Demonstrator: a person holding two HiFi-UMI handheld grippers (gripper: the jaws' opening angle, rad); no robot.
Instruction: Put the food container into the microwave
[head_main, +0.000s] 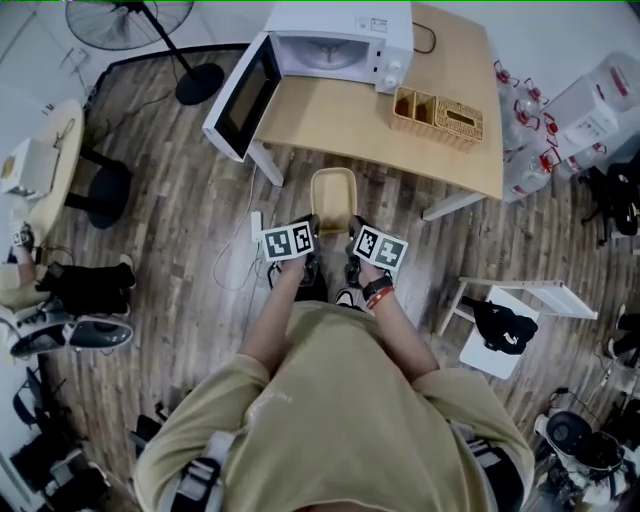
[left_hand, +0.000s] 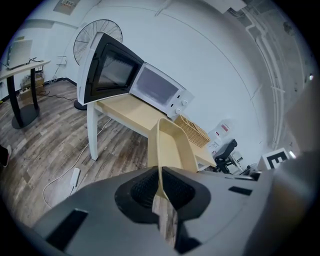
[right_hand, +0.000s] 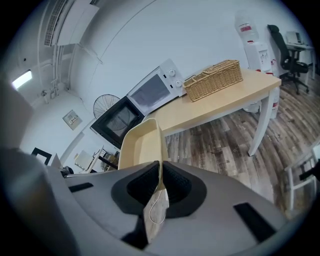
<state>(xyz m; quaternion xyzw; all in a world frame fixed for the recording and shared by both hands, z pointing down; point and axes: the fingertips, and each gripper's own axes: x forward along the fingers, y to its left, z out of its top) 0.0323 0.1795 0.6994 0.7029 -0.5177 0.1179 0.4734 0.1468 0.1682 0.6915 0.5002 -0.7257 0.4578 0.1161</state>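
Note:
A pale yellow food container hangs in the air between both grippers, in front of the wooden table. My left gripper is shut on its left rim, my right gripper shut on its right rim. In the left gripper view the container rises from the closed jaws; the right gripper view shows the container the same way. The white microwave stands on the table's far left with its door swung open; the microwave is ahead in the left gripper view, and the microwave also in the right.
A wicker basket sits on the table right of the microwave. A standing fan is at far left, a round side table left, water bottles and a white step stool to the right. A cable lies on the floor.

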